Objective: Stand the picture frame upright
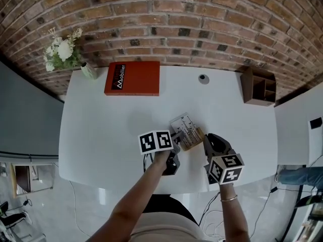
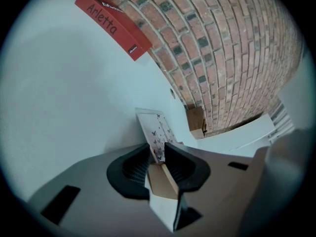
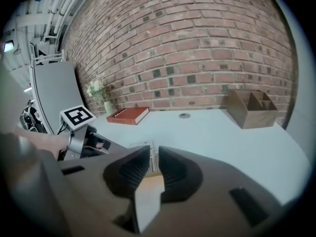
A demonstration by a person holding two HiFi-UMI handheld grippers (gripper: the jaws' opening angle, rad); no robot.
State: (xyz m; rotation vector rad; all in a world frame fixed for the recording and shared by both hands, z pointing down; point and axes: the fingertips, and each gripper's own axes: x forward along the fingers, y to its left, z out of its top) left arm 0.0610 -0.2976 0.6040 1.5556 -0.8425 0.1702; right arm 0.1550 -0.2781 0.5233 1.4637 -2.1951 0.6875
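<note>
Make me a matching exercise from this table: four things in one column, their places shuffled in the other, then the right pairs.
Things
1. red book
2. flowers
3. wooden organizer
4. picture frame

Places
A. far right corner of the table
B. middle of the table, toward its near edge
C. far left corner of the table
D. lying flat at the back, just right of the flowers

Pairs: 1-D, 2-C, 3-A, 4-B
</note>
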